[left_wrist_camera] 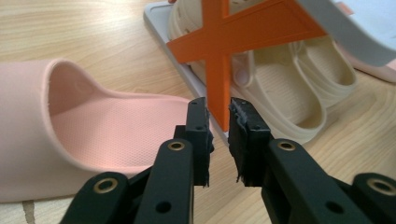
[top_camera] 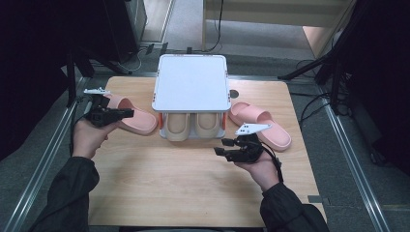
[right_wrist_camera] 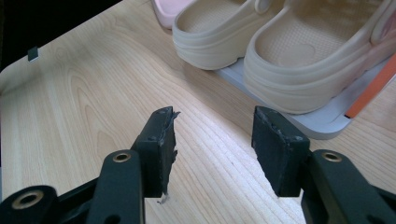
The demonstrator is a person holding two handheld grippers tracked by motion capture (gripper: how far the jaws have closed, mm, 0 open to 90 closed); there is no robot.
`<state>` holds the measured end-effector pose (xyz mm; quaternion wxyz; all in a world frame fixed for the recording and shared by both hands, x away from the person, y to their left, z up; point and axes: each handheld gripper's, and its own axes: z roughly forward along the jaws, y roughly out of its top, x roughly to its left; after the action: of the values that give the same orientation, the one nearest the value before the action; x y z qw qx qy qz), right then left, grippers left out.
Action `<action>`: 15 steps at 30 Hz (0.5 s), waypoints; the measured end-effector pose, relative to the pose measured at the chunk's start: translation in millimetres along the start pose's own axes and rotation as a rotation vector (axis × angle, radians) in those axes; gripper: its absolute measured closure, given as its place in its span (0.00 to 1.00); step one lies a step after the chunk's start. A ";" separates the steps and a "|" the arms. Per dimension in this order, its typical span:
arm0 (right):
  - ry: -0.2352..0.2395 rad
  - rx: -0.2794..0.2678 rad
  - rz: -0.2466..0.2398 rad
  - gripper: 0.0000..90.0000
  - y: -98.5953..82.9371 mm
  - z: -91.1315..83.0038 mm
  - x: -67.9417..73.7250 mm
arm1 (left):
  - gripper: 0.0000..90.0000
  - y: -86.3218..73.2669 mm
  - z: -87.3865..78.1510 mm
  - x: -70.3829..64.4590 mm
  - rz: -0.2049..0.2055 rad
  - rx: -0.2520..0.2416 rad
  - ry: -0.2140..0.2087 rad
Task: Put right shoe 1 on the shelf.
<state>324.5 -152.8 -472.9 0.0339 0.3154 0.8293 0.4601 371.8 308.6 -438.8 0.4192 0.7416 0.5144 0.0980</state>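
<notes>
A white two-tier rack [top_camera: 192,82] stands at the back middle of the wooden table, with a pair of beige clogs [top_camera: 191,124] on its lower shelf. One pink slipper [top_camera: 138,121] lies to the left of the rack and another pink slipper [top_camera: 266,128] to its right. My left gripper [top_camera: 126,114] hovers over the left slipper's heel end. In the left gripper view this gripper [left_wrist_camera: 219,112] is open by a narrow gap with nothing in it, above the slipper [left_wrist_camera: 93,126]. My right gripper [top_camera: 221,146] is wide open and empty [right_wrist_camera: 215,126] above bare wood in front of the clogs [right_wrist_camera: 303,56].
The rack's orange cross brace [left_wrist_camera: 243,37] and lower shelf edge [right_wrist_camera: 322,126] lie close ahead of the jaws. Bare tabletop [top_camera: 183,183] stretches in front of the rack. Dark stands and cables [top_camera: 314,67] surround the table on the floor.
</notes>
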 end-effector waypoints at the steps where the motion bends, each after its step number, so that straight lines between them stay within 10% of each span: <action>1: 0.000 -0.001 0.001 0.56 -0.2 -0.2 -0.4 | 0.89 -1.1 1.8 1.7 0.007 0.004 0.018; 15: -0.011 0.018 0.004 0.61 -8.2 -3.3 6.0 | 0.99 -13.4 27.9 37.9 -0.047 0.021 0.090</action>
<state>314.5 -155.1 -476.0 0.0347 0.3201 0.8325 0.4508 395.9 327.7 -476.8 0.3902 0.7286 0.5508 0.1161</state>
